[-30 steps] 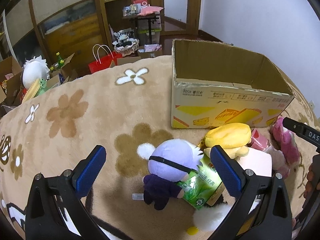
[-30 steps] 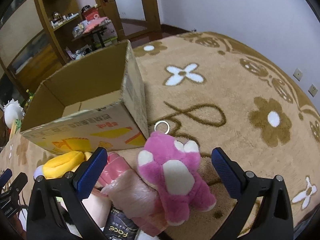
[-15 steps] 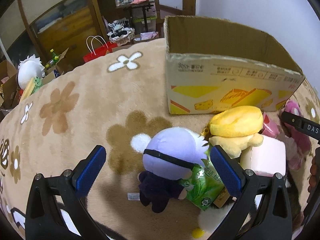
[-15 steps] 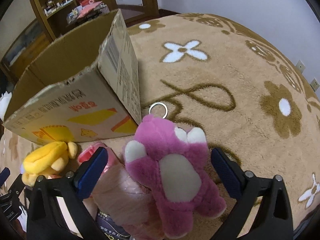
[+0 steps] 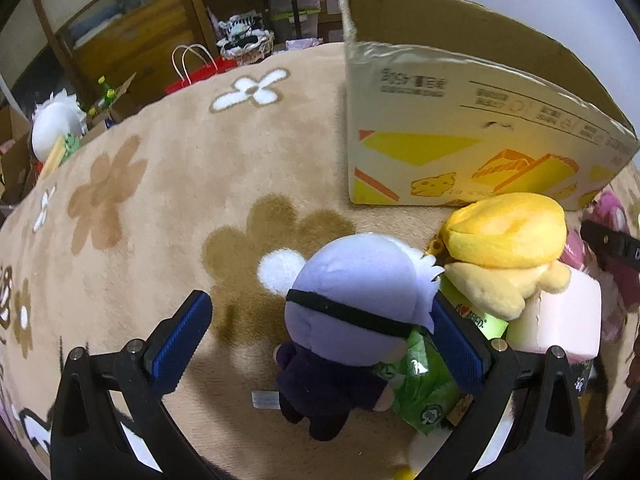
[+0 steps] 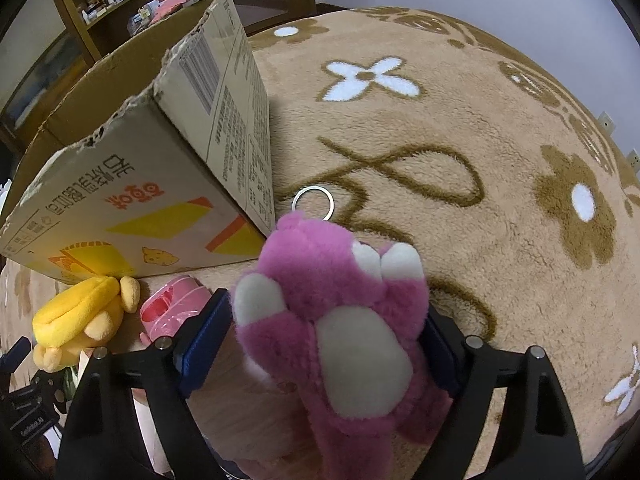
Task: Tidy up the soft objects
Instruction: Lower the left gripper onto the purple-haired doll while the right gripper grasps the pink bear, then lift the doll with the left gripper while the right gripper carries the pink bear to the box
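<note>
The right gripper [image 6: 326,350] has its jaws just closing around the pink plush bear [image 6: 340,320], pads at its sides. The left gripper [image 5: 320,344] stands wide open over the lavender-haired doll [image 5: 356,300] on the carpet [image 5: 160,208]. Beyond lies the cardboard box [image 5: 460,120].

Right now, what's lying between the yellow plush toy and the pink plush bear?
In the right wrist view, a pink plastic-wrapped packet lies between the yellow plush toy and the pink plush bear, with the right gripper's blue left pad beside it.
</note>
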The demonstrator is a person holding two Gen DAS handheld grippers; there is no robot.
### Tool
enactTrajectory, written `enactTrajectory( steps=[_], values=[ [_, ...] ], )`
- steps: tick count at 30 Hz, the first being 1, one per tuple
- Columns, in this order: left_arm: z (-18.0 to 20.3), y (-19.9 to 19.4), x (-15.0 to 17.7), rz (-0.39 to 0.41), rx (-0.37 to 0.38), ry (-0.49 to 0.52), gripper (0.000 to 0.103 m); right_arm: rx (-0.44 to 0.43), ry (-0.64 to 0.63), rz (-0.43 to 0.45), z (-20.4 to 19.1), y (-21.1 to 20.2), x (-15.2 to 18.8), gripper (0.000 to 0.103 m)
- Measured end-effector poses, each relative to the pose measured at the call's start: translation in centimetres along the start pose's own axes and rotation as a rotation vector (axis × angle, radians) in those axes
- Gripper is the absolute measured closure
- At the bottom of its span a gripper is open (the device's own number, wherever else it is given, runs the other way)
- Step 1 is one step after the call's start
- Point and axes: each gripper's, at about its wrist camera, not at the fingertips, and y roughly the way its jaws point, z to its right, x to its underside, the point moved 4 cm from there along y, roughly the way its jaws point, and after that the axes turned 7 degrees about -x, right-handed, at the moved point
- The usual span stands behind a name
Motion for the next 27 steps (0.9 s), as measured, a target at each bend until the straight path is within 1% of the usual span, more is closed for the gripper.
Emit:
enactTrajectory(
  steps=[2,5,6,7,8,10,11,12,13,16,19,22,27],
  values=[
    [-0.2,0.2,0.0,-0.01,0.01,-0.018,0.0,0.015,-0.011,-0.008,0.0,0.2,0.0,0.019],
    [-0.5,0.4,0.0,-0.023,0.019,-0.047,0.003,0.039,-0.029,-0.017,0.2,0.2,0.2,0.029],
    [-0.6,0.5,0.0,-0.028,0.031,-0.056,0.008,0.047,-0.031,-0.018,0.3,0.1,0.2,0.036],
    [-0.7,0.6,-0.1,-0.034,0.047,-0.065,0.013,0.056,-0.032,-0.016,0.4,0.1,0.2,0.039],
    [-0.6,0.6,-0.1,-0.04,0.064,-0.071,0.016,0.057,-0.032,-0.016,0.6,0.0,0.2,0.039],
    [-0.3,0.7,-0.1,-0.05,0.084,-0.063,0.026,0.054,-0.024,-0.001,0.7,-0.3,0.3,0.041],
    [-0.1,0.5,-0.1,-0.043,0.086,-0.051,0.029,0.055,-0.027,0.003,0.7,-0.4,0.3,0.041],
    [0.1,0.2,-0.1,-0.03,0.08,-0.031,0.036,0.059,-0.032,0.008,0.7,-0.5,0.4,0.042],
    [0.4,-0.1,-0.1,-0.015,0.076,-0.009,0.045,0.061,-0.036,0.013,0.6,-0.6,0.5,0.042],
    [0.9,-1.0,-0.1,0.02,0.046,0.034,0.047,0.068,-0.041,0.038,0.3,-1.6,1.0,0.042],
    [0.7,-1.4,0.1,0.035,0.023,0.044,0.047,0.057,-0.038,0.081,0.1,-3.0,1.0,0.043],
    [-0.3,-2.4,-0.2,0.076,-0.014,0.008,0.047,0.033,-0.034,0.124,-0.3,-4.5,1.0,0.043],
    [-2.2,-4.8,-0.4,0.136,-0.027,-0.072,0.047,-0.006,-0.053,0.194,-1.5,-7.1,0.9,0.043]
  ],
)
